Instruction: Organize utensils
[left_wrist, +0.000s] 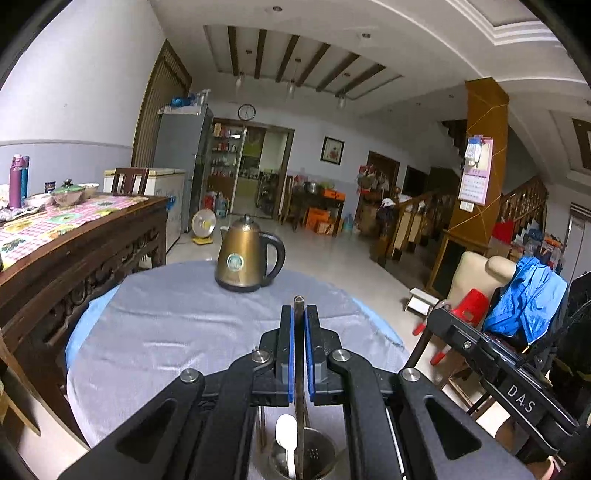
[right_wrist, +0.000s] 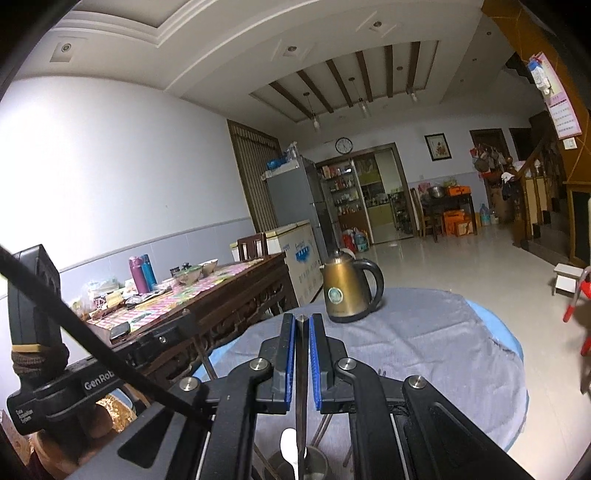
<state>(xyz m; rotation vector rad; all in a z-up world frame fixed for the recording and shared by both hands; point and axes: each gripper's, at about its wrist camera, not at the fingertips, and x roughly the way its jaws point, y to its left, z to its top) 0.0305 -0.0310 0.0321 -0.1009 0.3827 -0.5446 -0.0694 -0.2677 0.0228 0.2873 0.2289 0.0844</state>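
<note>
- Left wrist view: the left gripper (left_wrist: 299, 314) has its jaws narrowed onto a thin metal utensil handle (left_wrist: 299, 354) standing upright between the blue pads (left_wrist: 291, 350).
- Below the jaws sits a perforated steel utensil holder (left_wrist: 304, 458) on the table (left_wrist: 166, 332), which is draped in grey cloth; the handle runs down into it.
- A white plastic spoon (left_wrist: 287, 439) stands in the same holder, just beside the handle.
- Thin brown sticks, perhaps chopsticks (left_wrist: 261, 428), show at the holder's left; mostly hidden by the gripper frame.
- Right wrist view: the right gripper (right_wrist: 303, 325) is likewise pinched on a slim metal handle (right_wrist: 302, 369) pointing down toward the holder (right_wrist: 306, 463), where the white spoon (right_wrist: 289, 448) shows again.
- A bronze electric kettle (left_wrist: 245, 254) stands at the far side of the table, well apart from the holder.
- A dark carved wooden table (left_wrist: 92, 251) with a checked cloth, bowls and bottles stands to the left.
</note>
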